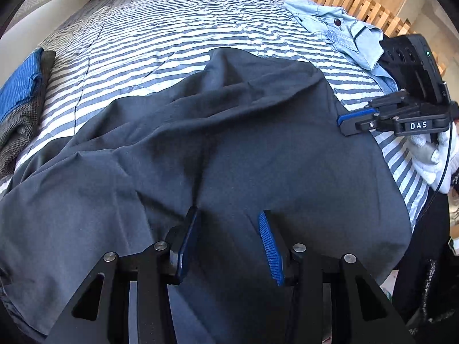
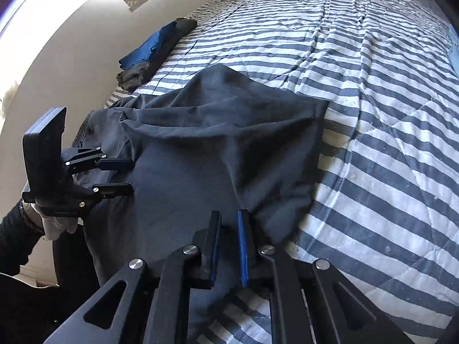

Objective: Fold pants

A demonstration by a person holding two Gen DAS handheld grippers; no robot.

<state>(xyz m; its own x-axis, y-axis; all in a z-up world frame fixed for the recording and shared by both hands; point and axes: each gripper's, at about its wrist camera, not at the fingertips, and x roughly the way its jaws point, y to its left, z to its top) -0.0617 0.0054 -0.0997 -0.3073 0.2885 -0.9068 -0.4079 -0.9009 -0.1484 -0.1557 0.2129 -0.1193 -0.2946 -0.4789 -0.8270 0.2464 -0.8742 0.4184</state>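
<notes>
On the bed, the right gripper is narrowed, pinching the dark pants edge; the left gripper hovers half-open. Next: left must grasp before folding.

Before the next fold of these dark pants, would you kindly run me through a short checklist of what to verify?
1. Right gripper has fabric: cannot tell; its jaws are nearly shut at the edge of the dark pants, but a pinch is not visible.
2. Left gripper has fabric: not ok; open above the cloth, nothing between the pads.
3. Pants lie flat: not ok; ridges and wrinkles cross the middle.
4. Room on the striped bedspread beyond the pants: ok; bare there.
5. Light blue shirt apart from the pants: ok.
6. Folded blue and grey stack apart: ok.
</notes>
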